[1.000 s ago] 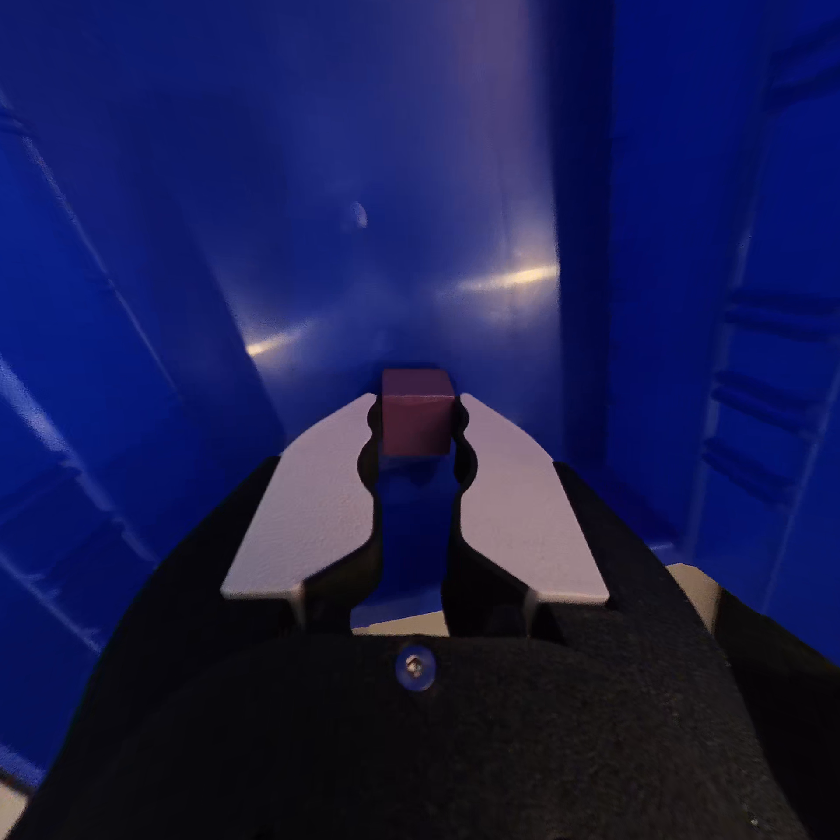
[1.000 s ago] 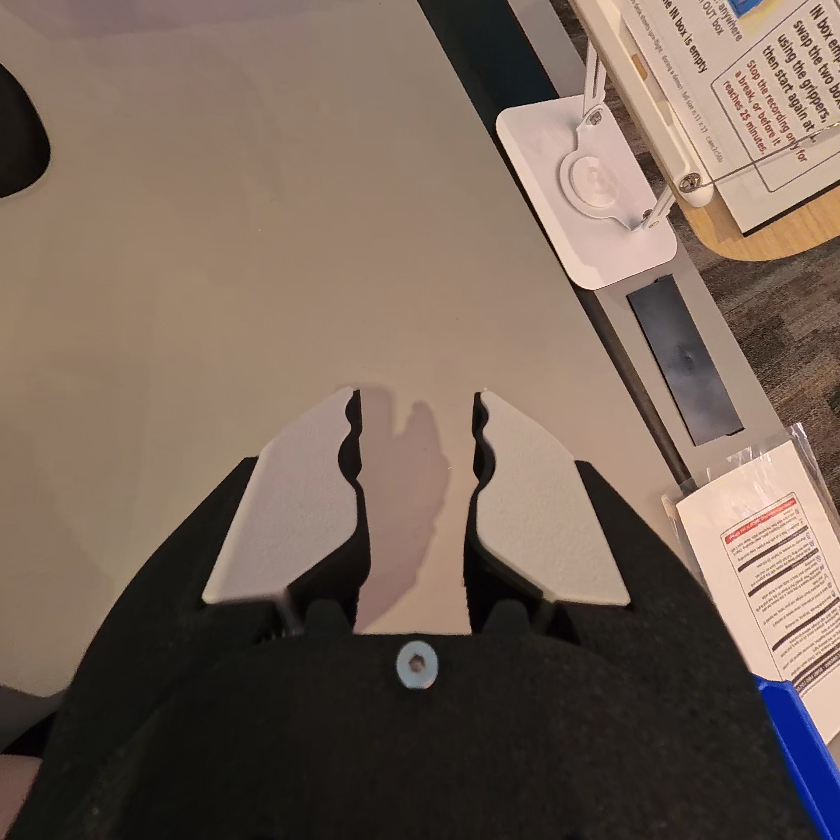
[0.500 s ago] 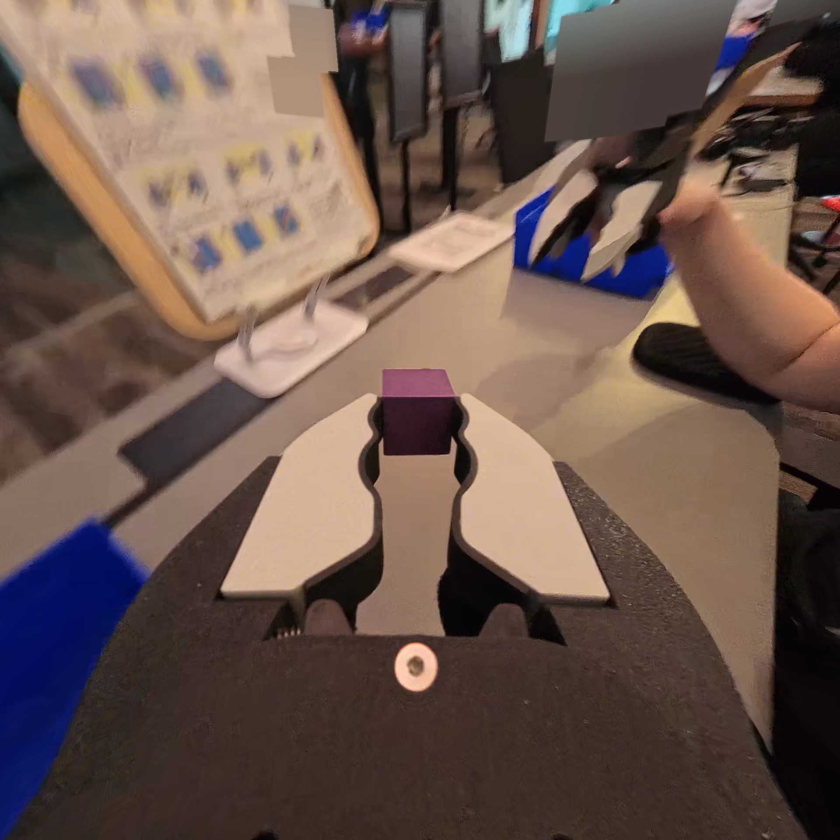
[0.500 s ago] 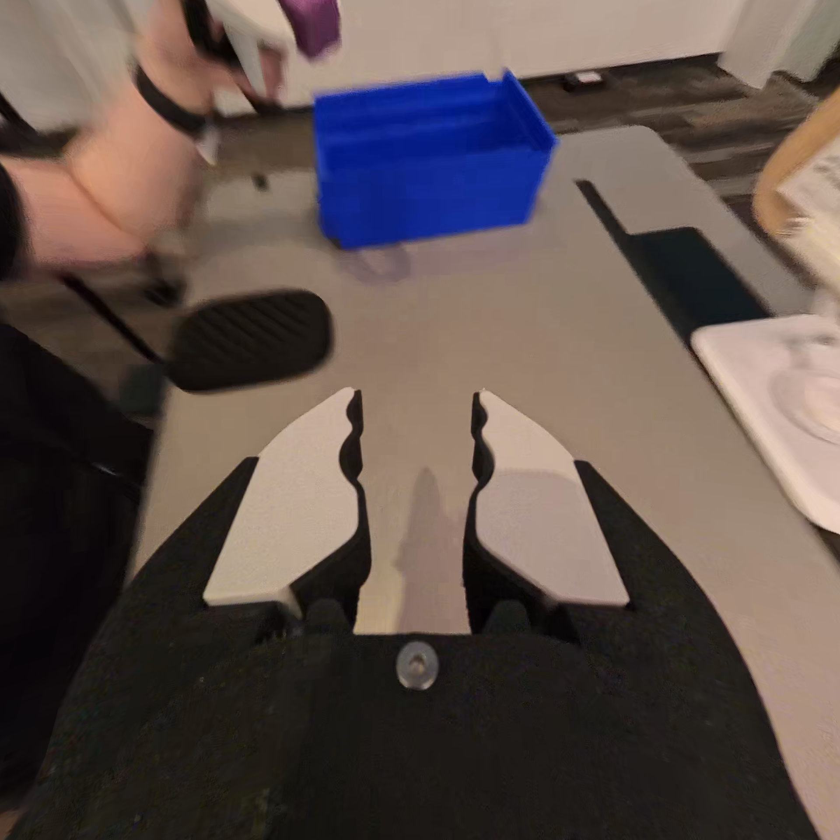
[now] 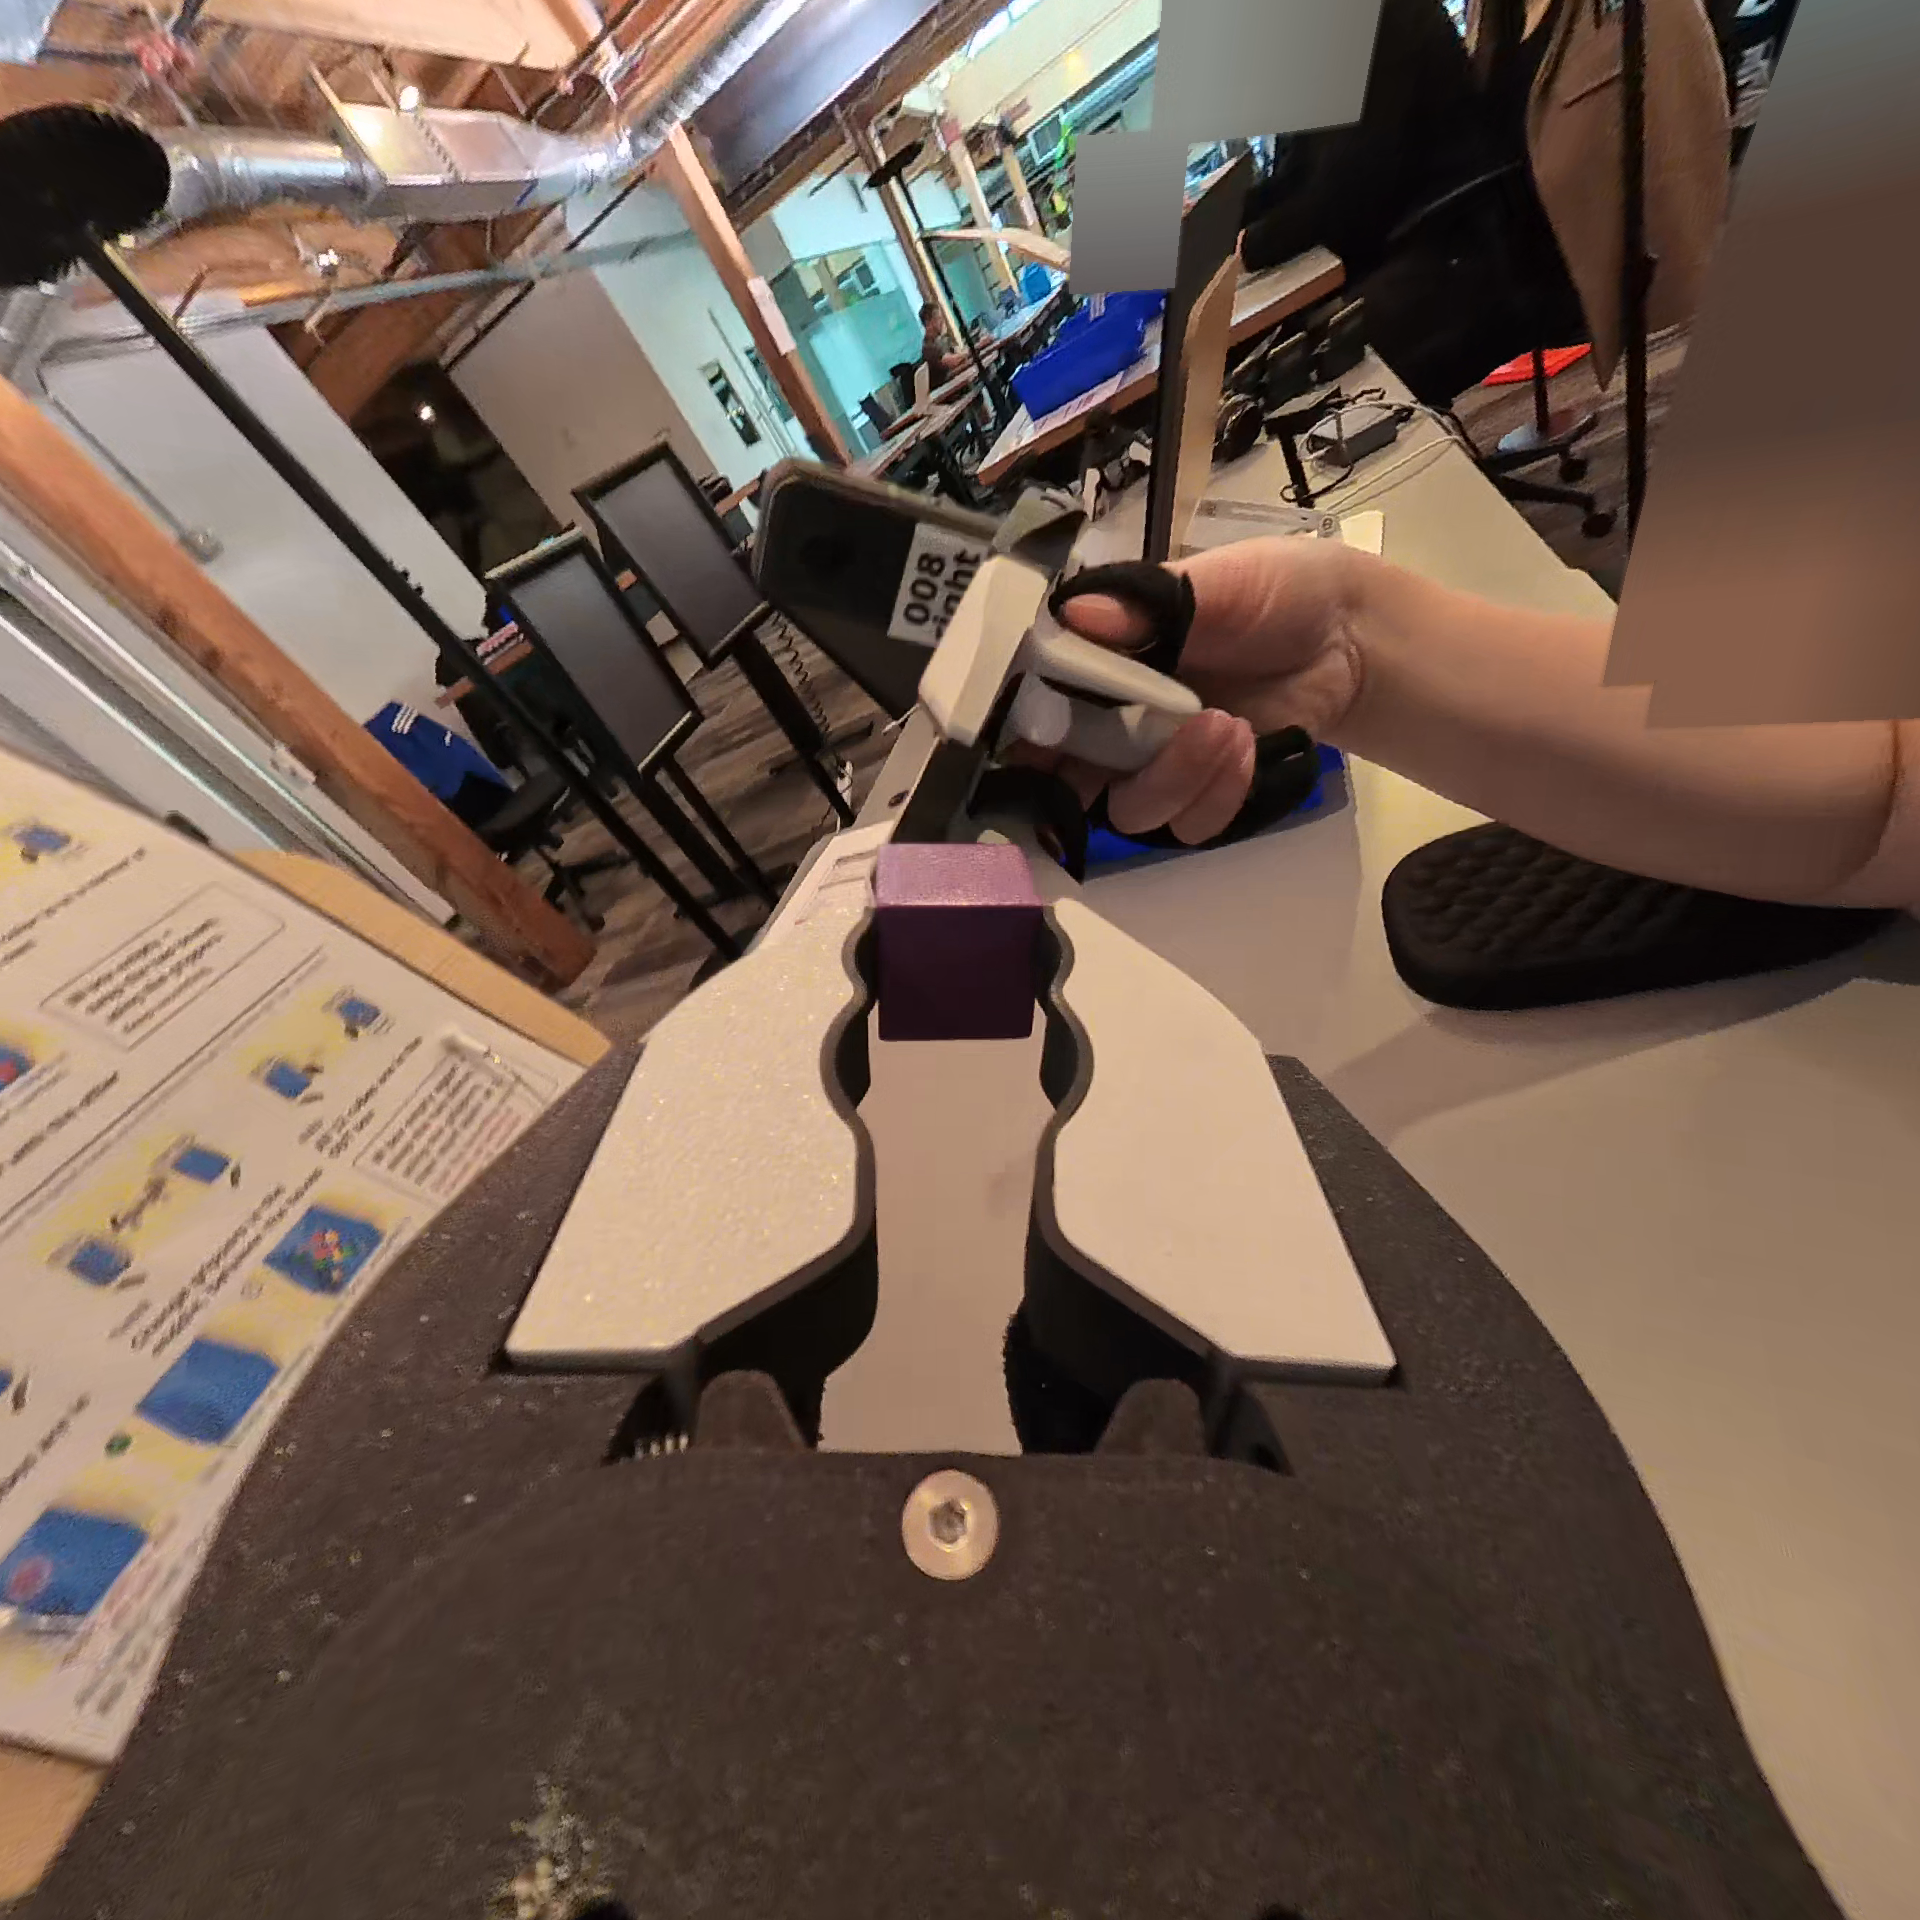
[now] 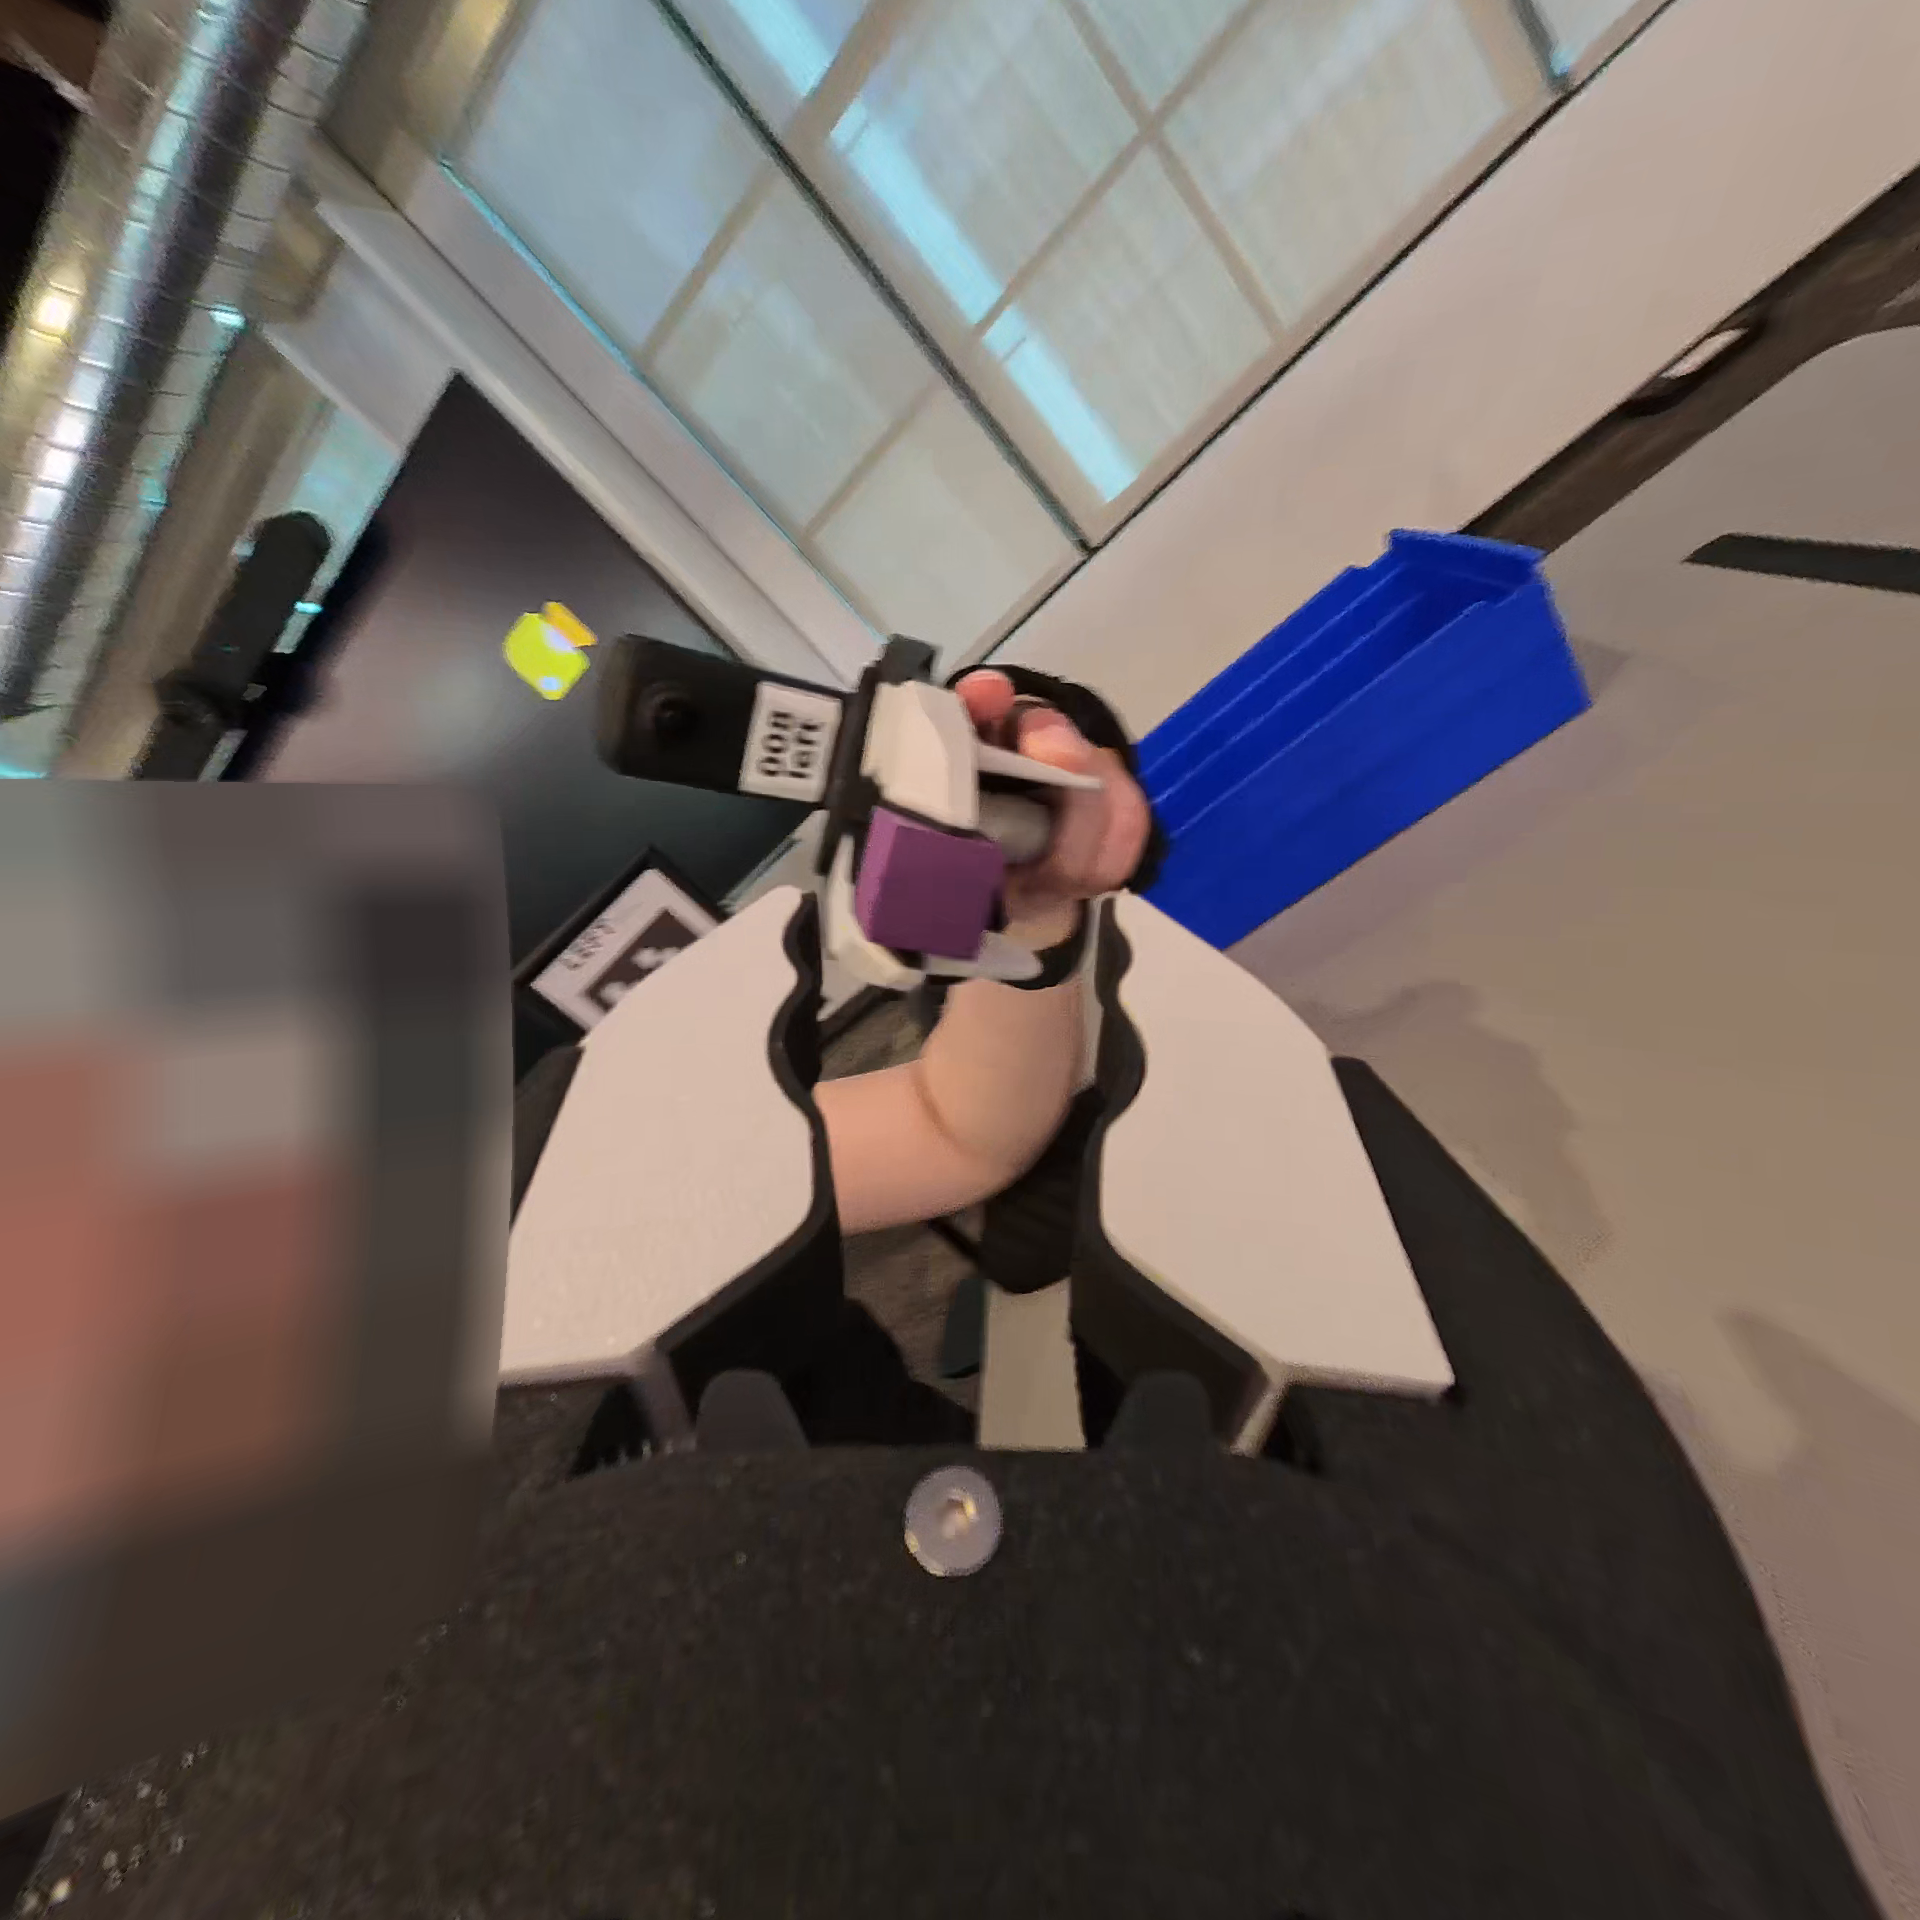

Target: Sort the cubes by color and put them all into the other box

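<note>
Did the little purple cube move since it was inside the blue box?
Yes. The small purple cube, pinched in the left gripper, came up out of the blue plastic box and now hangs above the grey table.

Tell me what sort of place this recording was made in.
Probably an open-plan workshop or lab office: exposed ceiling ducts over wooden beams, rows of desks with dark screens on stands, and a grey work table with a propped instruction board.
</note>
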A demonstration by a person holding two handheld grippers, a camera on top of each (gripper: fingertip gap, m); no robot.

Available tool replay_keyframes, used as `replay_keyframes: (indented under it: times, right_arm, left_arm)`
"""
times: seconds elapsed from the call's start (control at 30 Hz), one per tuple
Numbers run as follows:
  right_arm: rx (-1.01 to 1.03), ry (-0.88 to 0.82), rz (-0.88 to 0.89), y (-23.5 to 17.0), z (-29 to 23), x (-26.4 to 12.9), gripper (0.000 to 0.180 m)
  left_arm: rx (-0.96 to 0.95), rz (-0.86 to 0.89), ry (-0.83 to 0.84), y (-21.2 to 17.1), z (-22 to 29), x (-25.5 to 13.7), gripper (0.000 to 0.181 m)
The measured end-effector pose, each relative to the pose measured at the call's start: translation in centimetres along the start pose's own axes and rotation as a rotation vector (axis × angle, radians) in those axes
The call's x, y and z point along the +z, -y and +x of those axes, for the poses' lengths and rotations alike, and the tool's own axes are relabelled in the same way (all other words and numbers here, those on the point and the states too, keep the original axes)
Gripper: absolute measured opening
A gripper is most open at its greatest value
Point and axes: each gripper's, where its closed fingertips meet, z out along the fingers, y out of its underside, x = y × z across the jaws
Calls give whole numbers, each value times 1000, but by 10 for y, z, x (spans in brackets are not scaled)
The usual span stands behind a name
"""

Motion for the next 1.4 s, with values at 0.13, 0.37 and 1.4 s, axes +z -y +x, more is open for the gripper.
replay_keyframes:
  times: [0.13,0.37,1.4]
  right_arm:
    - [29,41,-78,-12,-3,5,54]
    - [3,16,-129,-17,8,6,29]
    - [353,-1915,-160,-135,126,-552,29]
  left_arm:
    - [66,-14,-16,-3,3,23,29]
    - [-30,-24,-23,-13,4,33,31]
    - [-216,-184,11,-95,-12,44,37]
